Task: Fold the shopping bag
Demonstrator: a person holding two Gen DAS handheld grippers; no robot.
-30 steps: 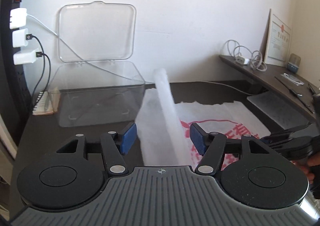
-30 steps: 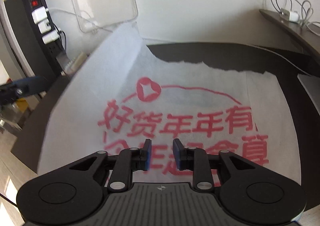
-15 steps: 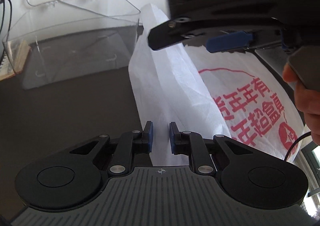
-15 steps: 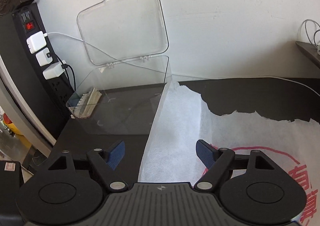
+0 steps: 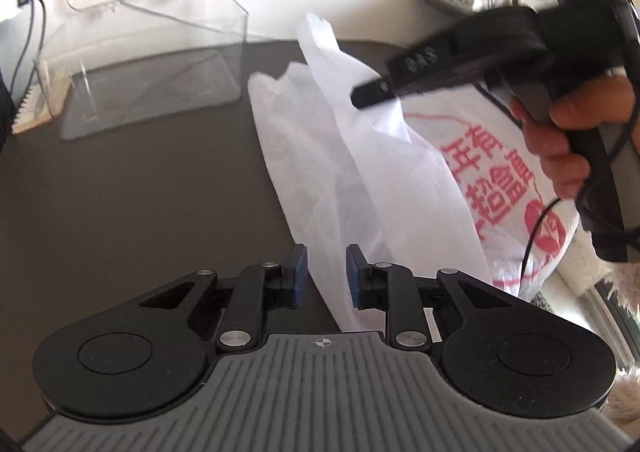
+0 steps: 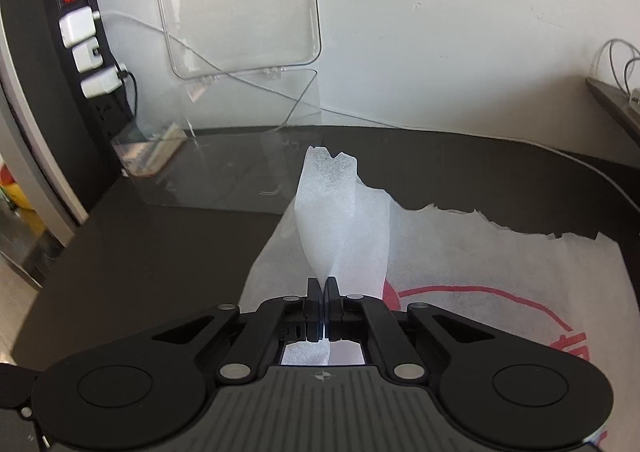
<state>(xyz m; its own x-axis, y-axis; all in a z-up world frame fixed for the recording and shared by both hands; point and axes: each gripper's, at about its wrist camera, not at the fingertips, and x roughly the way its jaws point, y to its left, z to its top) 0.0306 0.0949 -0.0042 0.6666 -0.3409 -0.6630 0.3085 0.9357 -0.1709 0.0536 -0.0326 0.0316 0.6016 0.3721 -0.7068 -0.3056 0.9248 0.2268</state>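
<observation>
A white shopping bag point(image 5: 360, 156) with red print lies on a dark table point(image 5: 140, 180). My right gripper point(image 6: 321, 292) is shut on the bag's left edge point(image 6: 332, 212) and holds a fold of it raised. The right gripper also shows in the left wrist view point(image 5: 372, 96), pinching the raised fold. My left gripper point(image 5: 323, 272) has a narrow gap between its blue pads point(image 5: 298, 272). The near end of the bag's fold runs through that gap, and the pads do not visibly press it.
A clear plastic box point(image 5: 140, 68) with its lid open stands at the back left of the table; it also shows in the right wrist view point(image 6: 240, 100). A power strip point(image 6: 84, 48) with chargers hangs at left. A shelf point(image 5: 460, 0) with cables is at the back right.
My right gripper went from open to shut on the bag's left edge and lifted it. My left gripper's pads have parted slightly around the fold.
</observation>
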